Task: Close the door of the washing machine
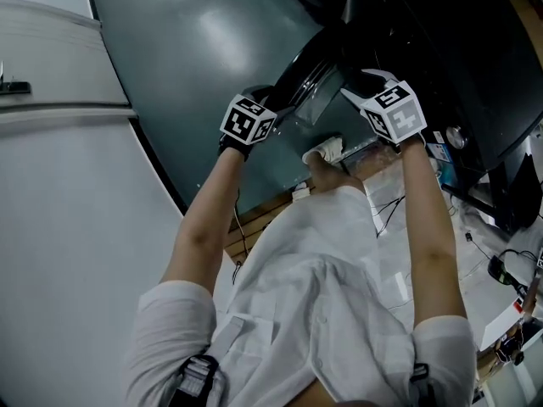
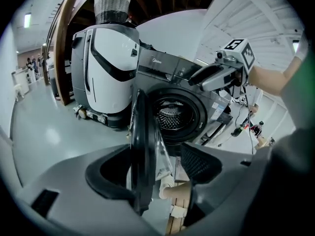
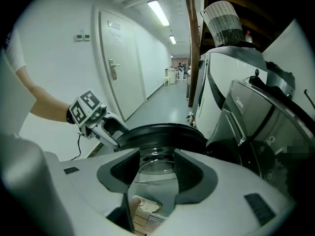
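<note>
The washing machine [image 2: 197, 80] stands with its round door [image 2: 140, 151] swung out and the drum [image 2: 173, 114] showing. In the left gripper view the door is edge-on between the wide-spread jaws of my left gripper [image 2: 152, 168]. Its rim lies against the left pad [image 2: 110, 173] and stands apart from the right pad [image 2: 199, 163]. My right gripper [image 3: 156, 168] is open on the door's other side, with the glass bowl [image 3: 157, 156] between its pads and the dark rim [image 3: 162, 131] just ahead. In the head view both the left gripper [image 1: 270, 98] and the right gripper [image 1: 366, 81] flank the door [image 1: 310, 75].
A white and grey machine [image 2: 106, 58] with a woven basket [image 2: 114, 4] on top stands left of the washer. Cables [image 1: 501, 265] lie on the floor at the right. A wooden pallet [image 2: 179, 203] shows under the door. A white wall with a door [image 3: 120, 68] runs along the left.
</note>
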### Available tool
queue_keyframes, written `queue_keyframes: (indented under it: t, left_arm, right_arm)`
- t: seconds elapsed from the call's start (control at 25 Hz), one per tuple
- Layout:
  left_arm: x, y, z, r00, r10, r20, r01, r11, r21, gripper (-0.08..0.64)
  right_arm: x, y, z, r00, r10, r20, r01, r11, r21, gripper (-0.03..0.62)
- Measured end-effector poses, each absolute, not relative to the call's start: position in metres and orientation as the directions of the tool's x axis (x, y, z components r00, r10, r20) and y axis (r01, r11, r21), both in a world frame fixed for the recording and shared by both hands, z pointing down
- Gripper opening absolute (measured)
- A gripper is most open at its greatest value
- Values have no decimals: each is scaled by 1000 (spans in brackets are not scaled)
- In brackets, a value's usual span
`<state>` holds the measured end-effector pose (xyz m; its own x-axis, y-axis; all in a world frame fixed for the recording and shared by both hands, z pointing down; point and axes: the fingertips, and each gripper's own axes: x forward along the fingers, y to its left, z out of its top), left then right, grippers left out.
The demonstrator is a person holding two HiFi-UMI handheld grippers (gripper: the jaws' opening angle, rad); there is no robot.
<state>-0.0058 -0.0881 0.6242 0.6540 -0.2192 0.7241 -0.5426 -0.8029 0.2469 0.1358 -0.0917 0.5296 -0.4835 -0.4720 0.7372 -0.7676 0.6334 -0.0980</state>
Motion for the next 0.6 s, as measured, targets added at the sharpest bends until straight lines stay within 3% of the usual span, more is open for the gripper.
queue_keyframes:
  t: [0.6]
  left_arm:
    - [57,-31,624,663,-106,741,-463,-836,295,318]
  right_arm:
    - [200,-39,524,-428,-563,707,-846,525,-94,235]
